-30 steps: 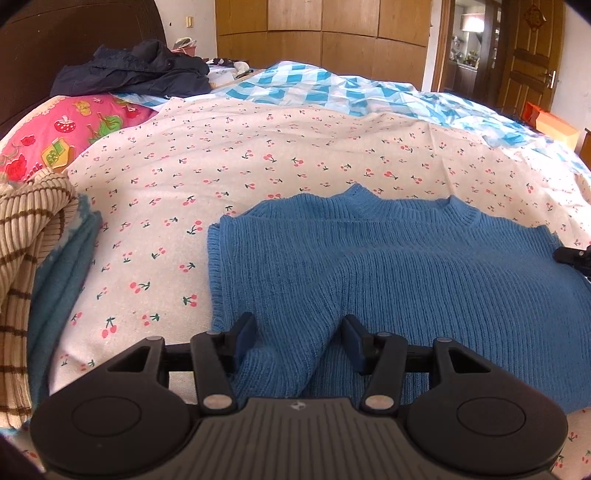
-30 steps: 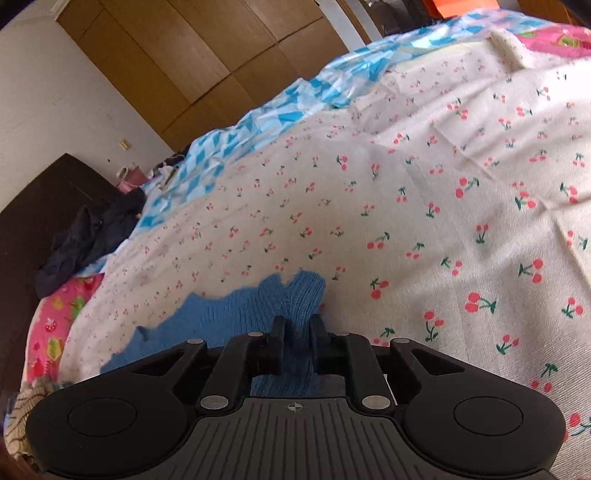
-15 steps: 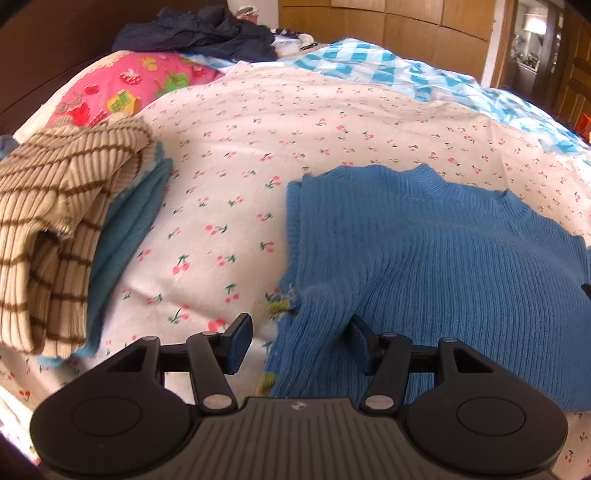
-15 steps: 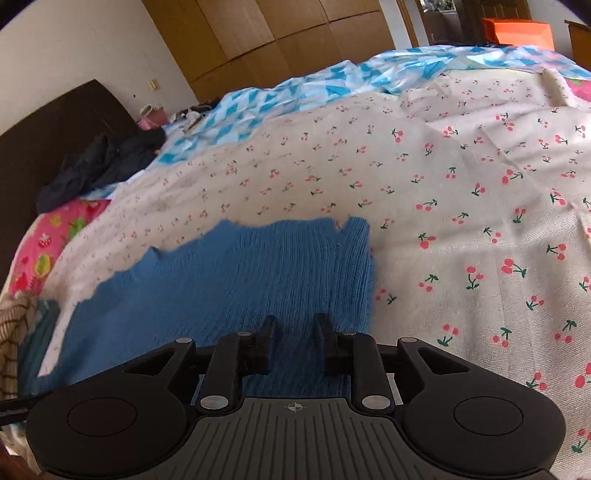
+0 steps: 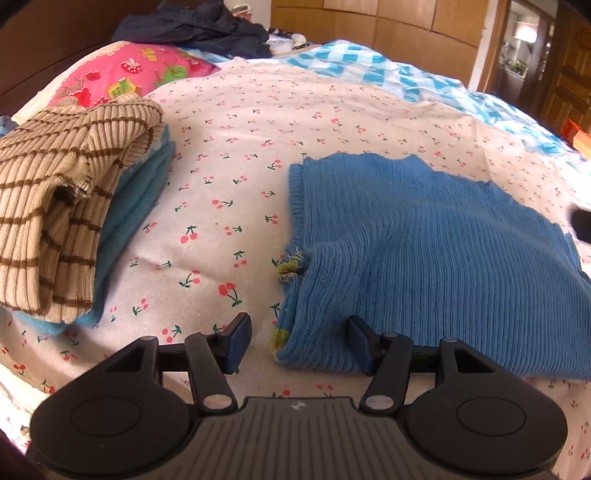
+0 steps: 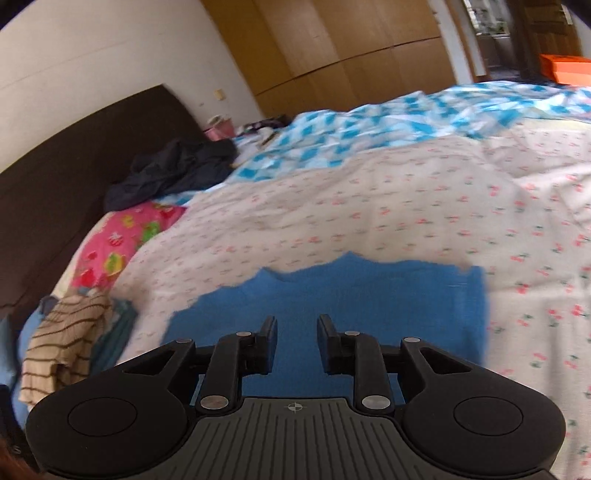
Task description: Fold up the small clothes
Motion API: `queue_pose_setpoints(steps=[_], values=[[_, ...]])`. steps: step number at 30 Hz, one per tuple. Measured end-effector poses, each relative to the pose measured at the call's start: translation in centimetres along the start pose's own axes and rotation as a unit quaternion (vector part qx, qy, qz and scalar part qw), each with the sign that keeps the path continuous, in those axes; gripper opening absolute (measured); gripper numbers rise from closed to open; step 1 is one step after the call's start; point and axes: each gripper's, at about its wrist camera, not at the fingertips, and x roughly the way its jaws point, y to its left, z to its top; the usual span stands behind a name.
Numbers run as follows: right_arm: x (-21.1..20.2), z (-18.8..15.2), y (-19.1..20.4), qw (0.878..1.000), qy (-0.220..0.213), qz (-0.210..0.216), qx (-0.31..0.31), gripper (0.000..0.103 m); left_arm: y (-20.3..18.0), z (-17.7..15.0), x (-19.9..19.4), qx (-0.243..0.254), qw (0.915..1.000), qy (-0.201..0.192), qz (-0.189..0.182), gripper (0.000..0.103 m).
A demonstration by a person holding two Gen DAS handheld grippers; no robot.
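Although it lies mostly flat on the cherry-print bedspread [image 5: 229, 155], the blue knit sweater [image 5: 424, 251] is not yet tidy: a ridge runs diagonally across it, and its near left corner bunches into a thick roll where a scrap of yellow-green trim [image 5: 290, 266] shows at the edge. It looks light and soft, a ribbed knit that will stretch and sag rather than hold a crease, so a fold is likely to need both ends lifted together and laid down, not dragged. The doubled near hem and the ribbed side edge seem the firmest places to take hold; a pinch in the middle of the panel would probably only pull up a peak. The left gripper [image 5: 297, 341] hovers at that bunched corner with its jaws spread wide, the roll of knit lying between them but not pinched. The right gripper [image 6: 297, 343] sits over the sweater's near edge toward its other end, its jaws parted with nothing held; that view is blurred. To the left, well apart from the sweater, a tan striped knit [image 5: 59, 206] rests folded on a teal garment [image 5: 136, 206]. Farther off are a pink pillow [image 5: 122, 79], dark clothing [image 5: 192, 27] and a blue checked quilt [image 5: 369, 70].
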Motion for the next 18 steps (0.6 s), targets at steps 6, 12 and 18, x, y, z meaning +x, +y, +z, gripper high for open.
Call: queue_pose_setpoints(steps=[6, 12, 18], values=[[10.1, 1.5, 8.9, 0.992, 0.106, 0.027, -0.067, 0.033, 2.5, 0.1, 0.0, -0.074, 0.9952, -0.003, -0.064, 0.061], [16.5, 0.3, 12.7, 0.982, 0.165, 0.007, -0.094, 0.034, 3.8, 0.3, 0.2, -0.103, 0.99, 0.001, -0.096, 0.061], [17.5, 1.4, 13.3, 0.981, 0.165, -0.028, -0.097, 0.005, 4.6, 0.2, -0.1, -0.119, 0.9864, 0.003, -0.113, 0.062]])
